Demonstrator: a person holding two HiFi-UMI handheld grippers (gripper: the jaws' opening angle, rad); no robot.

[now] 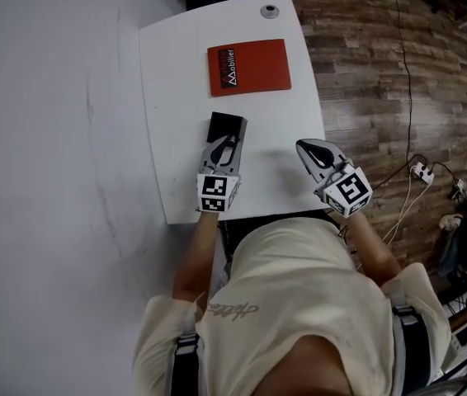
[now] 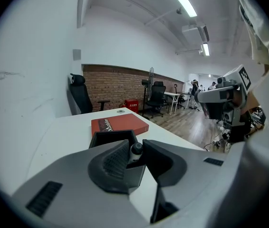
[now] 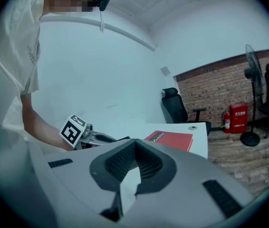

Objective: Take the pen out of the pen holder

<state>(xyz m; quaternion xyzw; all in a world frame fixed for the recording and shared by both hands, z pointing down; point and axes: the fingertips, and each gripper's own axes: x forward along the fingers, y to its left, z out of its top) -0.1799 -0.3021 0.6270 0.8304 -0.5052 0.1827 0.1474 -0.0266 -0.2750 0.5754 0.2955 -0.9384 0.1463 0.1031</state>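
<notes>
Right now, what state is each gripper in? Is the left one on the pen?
Left gripper: closed on the top of the pen, over the pen holder.
Right gripper: closed, empty.

Of the pen (image 2: 136,149) only the top end showed between the jaws of the left gripper (image 1: 227,144); its barrel was hidden behind them and inside the pen holder (image 2: 110,136). Smaller print on the red book (image 1: 248,67) was too small to read.
</notes>
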